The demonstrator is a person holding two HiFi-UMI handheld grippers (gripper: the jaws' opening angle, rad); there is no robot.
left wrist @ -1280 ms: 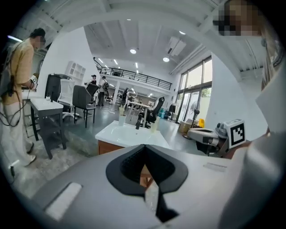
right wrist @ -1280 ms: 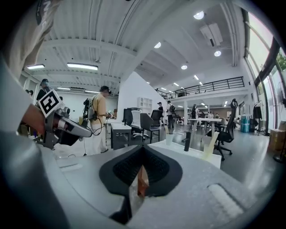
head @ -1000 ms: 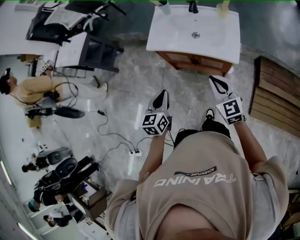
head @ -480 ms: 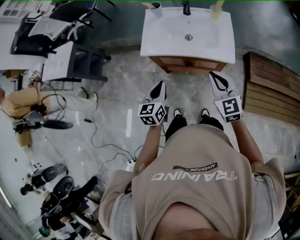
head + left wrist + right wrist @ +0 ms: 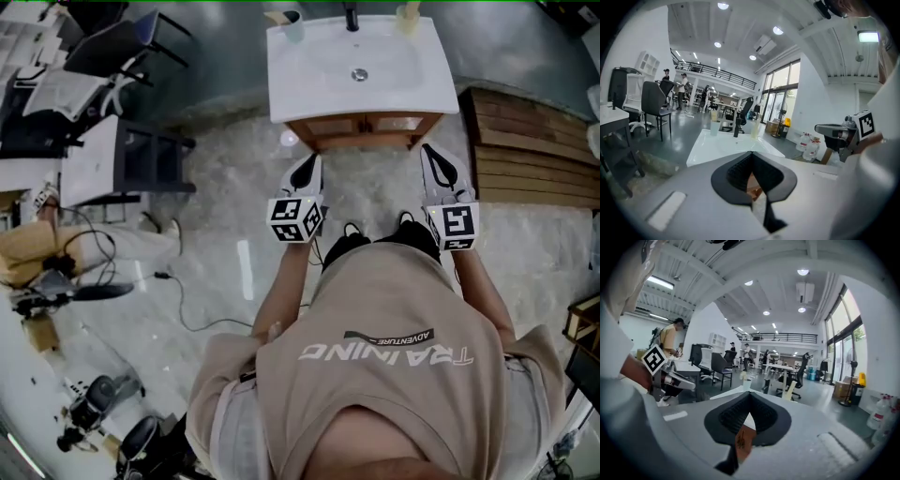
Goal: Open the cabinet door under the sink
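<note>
Left tool (image 5: 309, 164) and right tool (image 5: 433, 155) are held side by side, near the front of the wooden cabinet (image 5: 361, 127) under the white sink (image 5: 328, 84). Both tools have their jaws closed tip to tip, gripping nothing. The cabinet door (image 5: 345, 124) sits flush, closed.

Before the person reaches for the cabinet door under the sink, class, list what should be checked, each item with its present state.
1. Cabinet door shut, nothing in front of it: ok.
2. Left gripper empty: ok.
3. Right gripper empty: ok.
4. Jaws apart for a grasp: not ok, both pairs are together.
5. Door handle located: cannot tell.
</note>
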